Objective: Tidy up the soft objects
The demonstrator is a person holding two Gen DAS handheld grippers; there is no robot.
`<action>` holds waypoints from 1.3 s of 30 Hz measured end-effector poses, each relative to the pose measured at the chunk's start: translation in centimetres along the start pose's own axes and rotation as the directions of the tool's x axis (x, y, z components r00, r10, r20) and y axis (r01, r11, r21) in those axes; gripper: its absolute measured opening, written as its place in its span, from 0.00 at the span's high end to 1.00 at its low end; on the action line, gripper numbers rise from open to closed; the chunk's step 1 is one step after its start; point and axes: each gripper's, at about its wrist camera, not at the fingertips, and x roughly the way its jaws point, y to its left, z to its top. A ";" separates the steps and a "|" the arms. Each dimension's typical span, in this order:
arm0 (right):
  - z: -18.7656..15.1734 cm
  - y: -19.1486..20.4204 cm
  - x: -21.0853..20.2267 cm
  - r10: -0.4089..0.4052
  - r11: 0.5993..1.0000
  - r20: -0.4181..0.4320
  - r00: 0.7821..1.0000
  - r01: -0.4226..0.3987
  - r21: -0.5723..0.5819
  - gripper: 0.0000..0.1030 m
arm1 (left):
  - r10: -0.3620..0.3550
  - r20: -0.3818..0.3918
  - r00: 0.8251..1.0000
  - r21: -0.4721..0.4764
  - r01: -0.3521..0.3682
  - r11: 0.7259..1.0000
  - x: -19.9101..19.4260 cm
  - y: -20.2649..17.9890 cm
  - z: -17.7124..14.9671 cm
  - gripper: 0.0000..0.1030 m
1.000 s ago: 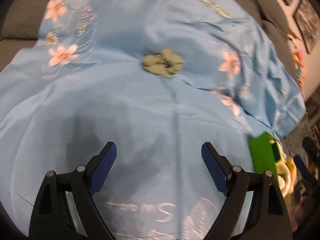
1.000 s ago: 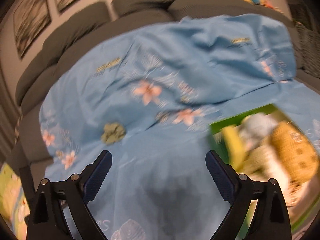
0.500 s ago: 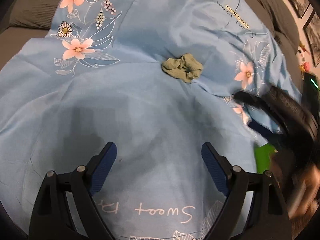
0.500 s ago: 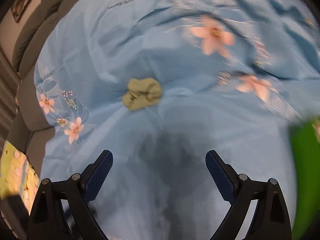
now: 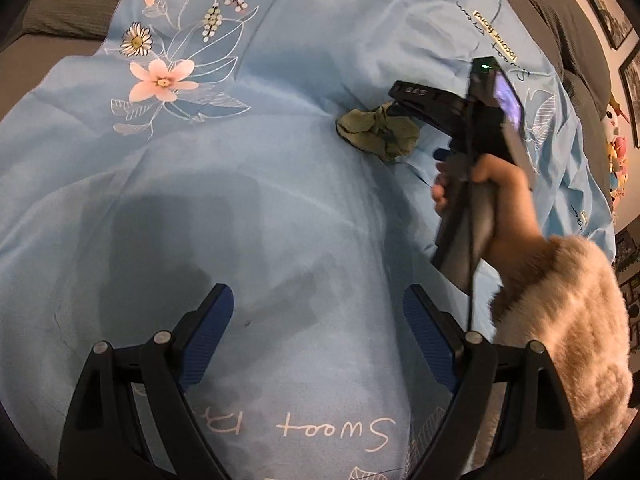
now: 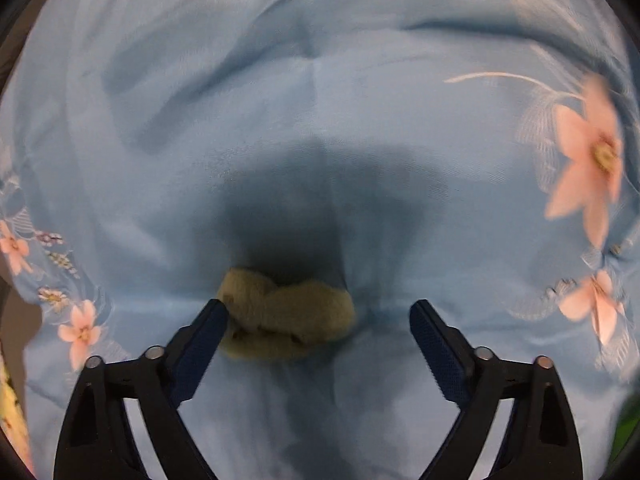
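**One green scrunchie between your right tongs, left tongs idle**

You hold two tongs. Your left gripper (image 5: 318, 312) is nearest in its own view, spread wide over bare blue sheet (image 5: 260, 208), with nothing between its pads. Your right gripper (image 6: 318, 320) is also spread; its jaws have just been closing a little, yet they are not pressing on anything.

There is one scrunchie (image 6: 286, 316), a crumpled olive-green ring lying flat on the sheet. From the right wrist it sits between the right fingertips, close against the left pad (image 6: 208, 328) and clear of the right one. Its long axis runs roughly across the gap, from pad to pad.

From the left wrist, the scrunchie (image 5: 378, 130) lies well ahead and to the right. One hand (image 5: 496, 200) in a fuzzy cream sleeve (image 5: 560, 320) grips the right tool there. Beyond lie grey sofa cushions (image 5: 560, 12).
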 end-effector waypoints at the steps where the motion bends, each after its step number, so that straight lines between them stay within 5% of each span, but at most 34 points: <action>1: 0.0 0.4 0.6 -0.005 1.000 0.004 1.000 0.005 -0.018 0.17 | 0.001 -0.004 1.000 -0.006 -0.001 1.000 0.0 0.1 0.0 0.16; 6: -0.5 1.0 1.9 0.000 1.000 0.032 0.999 0.001 -0.022 0.34 | -0.011 -0.051 0.999 -0.033 0.009 0.999 1.0 0.5 -0.2 0.16; 10: -0.7 0.7 2.8 0.011 1.000 0.011 1.000 -0.011 -0.021 0.76 | -0.033 -0.081 0.996 -0.046 0.029 0.999 1.4 0.5 -0.5 0.16; 11: -0.8 0.6 2.8 0.024 1.000 0.001 1.000 -0.024 -0.015 0.79 | -0.037 -0.085 0.996 -0.047 0.033 0.998 1.5 0.5 -0.5 0.16; 16: -1.2 -0.7 0.2 0.079 0.997 -0.004 0.997 -0.078 0.025 0.82 | -0.023 -0.078 0.997 -0.059 0.019 0.998 1.4 0.6 -0.4 0.16; 23: -4.2 -2.7 -8.5 0.147 0.988 0.037 0.988 -0.145 -0.052 0.82 | -0.014 -0.068 0.998 -0.058 0.010 0.998 0.8 0.7 -0.4 0.16; 31: -12.7 -4.3 -15.2 0.157 0.982 -0.026 0.987 -0.159 -0.098 0.82 | 0.024 -0.034 0.999 -0.064 -0.026 0.998 -0.5 1.2 -0.3 0.16; 39: -20.0 -5.1 -17.6 0.131 0.985 -0.066 0.989 -0.137 -0.102 0.82 | 0.011 -0.046 0.999 0.002 -0.011 1.000 -1.1 0.2 -1.6 0.16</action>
